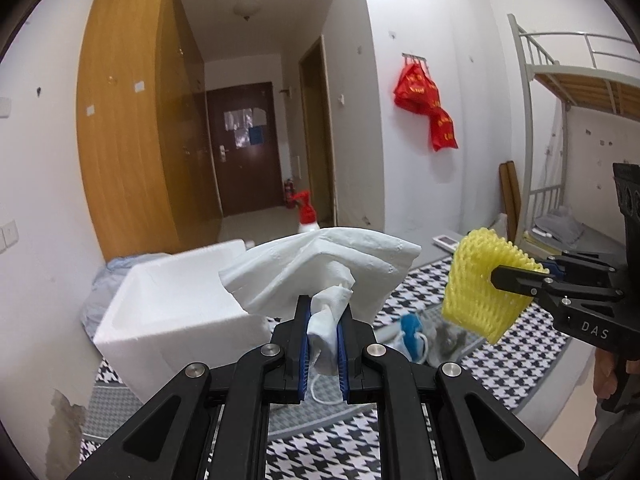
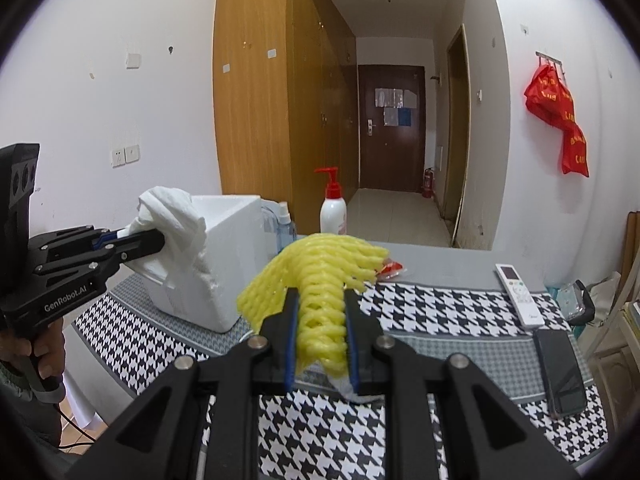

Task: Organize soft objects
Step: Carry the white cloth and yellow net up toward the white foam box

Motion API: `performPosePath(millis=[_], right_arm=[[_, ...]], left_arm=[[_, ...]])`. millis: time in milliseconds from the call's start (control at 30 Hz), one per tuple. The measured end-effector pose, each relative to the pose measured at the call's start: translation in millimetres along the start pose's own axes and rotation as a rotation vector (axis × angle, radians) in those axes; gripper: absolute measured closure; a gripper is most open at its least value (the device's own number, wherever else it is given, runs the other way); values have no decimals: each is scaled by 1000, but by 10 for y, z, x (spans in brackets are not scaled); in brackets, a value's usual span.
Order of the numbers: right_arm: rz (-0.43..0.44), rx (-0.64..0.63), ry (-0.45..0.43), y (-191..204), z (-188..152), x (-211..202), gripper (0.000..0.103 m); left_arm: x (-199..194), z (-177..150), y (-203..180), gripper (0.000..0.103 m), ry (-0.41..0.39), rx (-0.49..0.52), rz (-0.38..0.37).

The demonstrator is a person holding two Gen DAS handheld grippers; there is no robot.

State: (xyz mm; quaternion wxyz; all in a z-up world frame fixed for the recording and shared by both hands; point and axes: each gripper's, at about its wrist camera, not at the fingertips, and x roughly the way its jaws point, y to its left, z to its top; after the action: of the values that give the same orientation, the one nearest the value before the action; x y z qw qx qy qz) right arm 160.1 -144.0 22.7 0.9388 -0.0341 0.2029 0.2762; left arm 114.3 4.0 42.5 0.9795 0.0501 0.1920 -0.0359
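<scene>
two loads up | your left gripper (image 1: 323,340) clamps the white tissue (image 1: 320,268), right gripper (image 2: 320,336) pinches the yellow foam net (image 2: 320,276) | carry step | next: foam box (image 2: 228,248) at ten o'clock, drop both in

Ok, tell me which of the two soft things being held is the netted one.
The yellow foam net, pinched in the right gripper. The left gripper holds plain white tissue with no mesh.

Both grippers are black linkage frames with silver pivot screws and blue pads. The left gripper (image 2: 132,236) reads "GenRobot.AI"; the right gripper (image 1: 496,276) shows "DAS". The person's sleeve (image 2: 10,376) looks perhaps dark green.
</scene>
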Motion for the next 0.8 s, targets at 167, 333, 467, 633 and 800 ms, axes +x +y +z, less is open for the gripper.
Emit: performPosePath(millis=[167,333,467,633,800], right_arm=[[3,-3,-19,-4,104,29,79],[-6,-21,-23,-2,173,93,79],[-5,-23,-30,-8,223,111,79],[2,-24,-40,-6,291,134,79],[10,-30,-42,13,362,168,79]], left_arm=[[28,78,39,91,-18,-2,14],[51,138,103,91,-25,1,28],[61,187,136,91,-34,5,30],[83,216,179,91,-30,-9,43],[95,243,232,91,-28,-20,59]])
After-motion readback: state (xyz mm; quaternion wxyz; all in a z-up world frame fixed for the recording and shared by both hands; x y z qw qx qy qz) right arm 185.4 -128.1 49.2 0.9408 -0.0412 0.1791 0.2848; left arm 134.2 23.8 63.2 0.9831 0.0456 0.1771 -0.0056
